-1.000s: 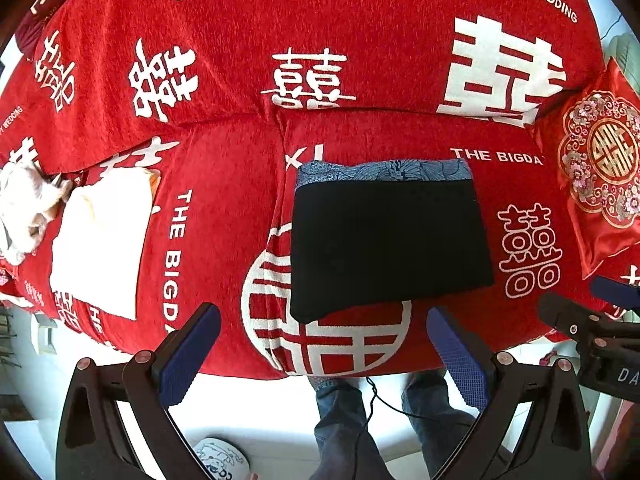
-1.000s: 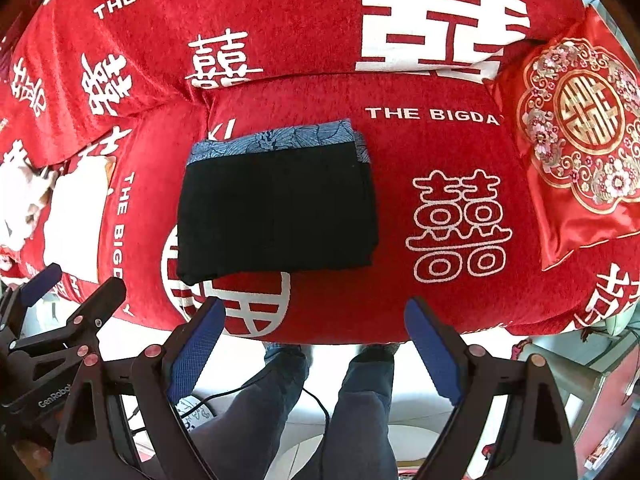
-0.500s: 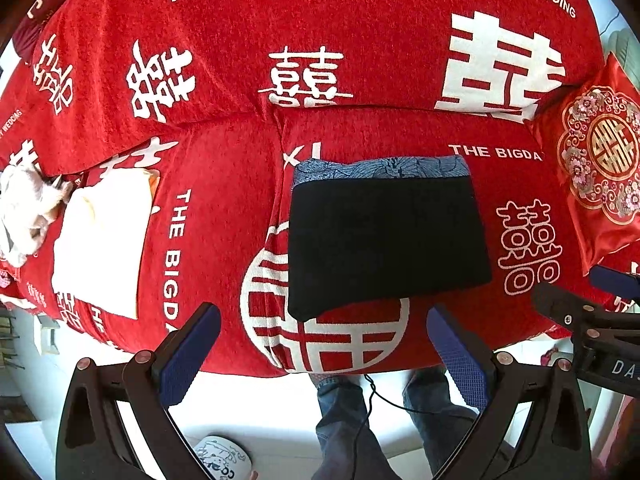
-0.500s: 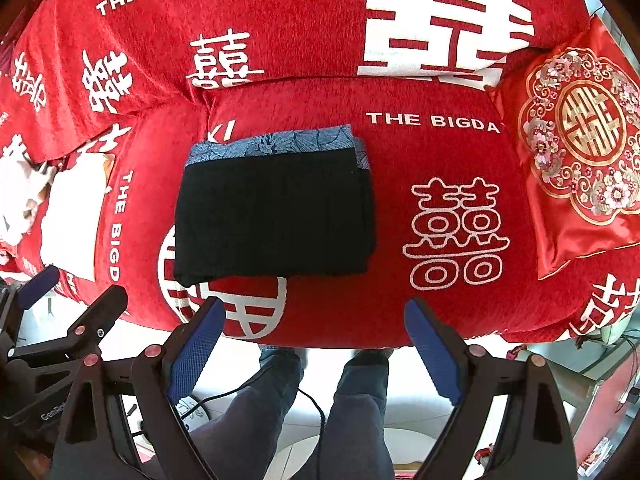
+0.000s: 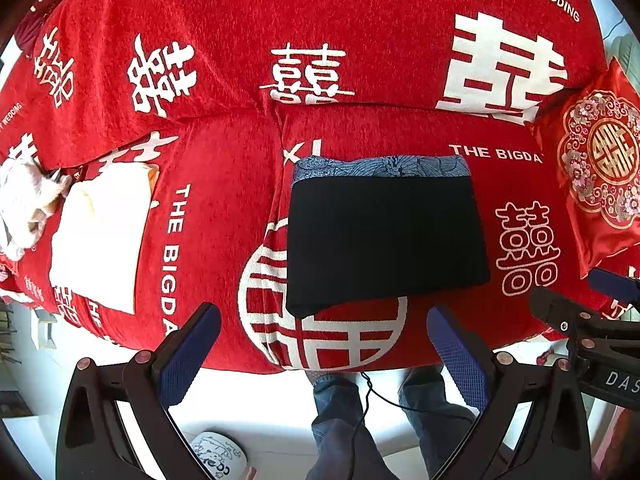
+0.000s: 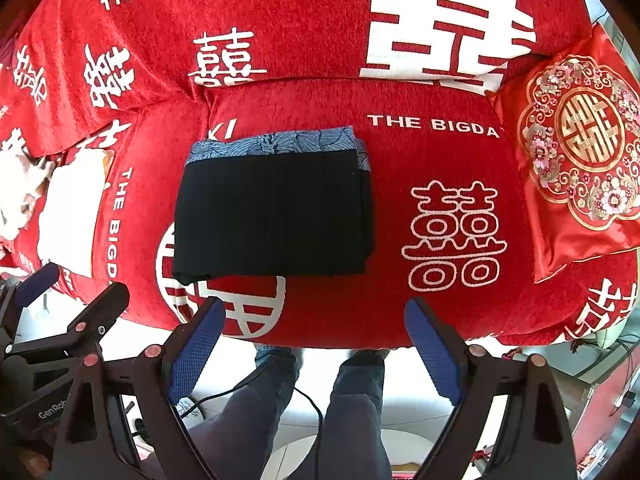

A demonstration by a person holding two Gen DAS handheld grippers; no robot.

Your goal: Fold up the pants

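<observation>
The black pants [image 5: 384,240] lie folded into a flat rectangle on the red sofa seat [image 5: 224,184], with a blue patterned waistband along the far edge. They also show in the right wrist view [image 6: 272,216]. My left gripper [image 5: 324,344] is open and empty, held back from the sofa's front edge, below the pants. My right gripper [image 6: 316,340] is open and empty too, also in front of the sofa edge. Neither touches the pants.
A folded white cloth [image 5: 100,236] and a crumpled white cloth [image 5: 24,204] lie on the left seat. A red embroidered cushion [image 5: 604,172] leans at the right. The person's legs [image 6: 320,408] stand below the sofa edge.
Both grippers have drawn back slightly from the sofa, staying open. The pants have not moved.
</observation>
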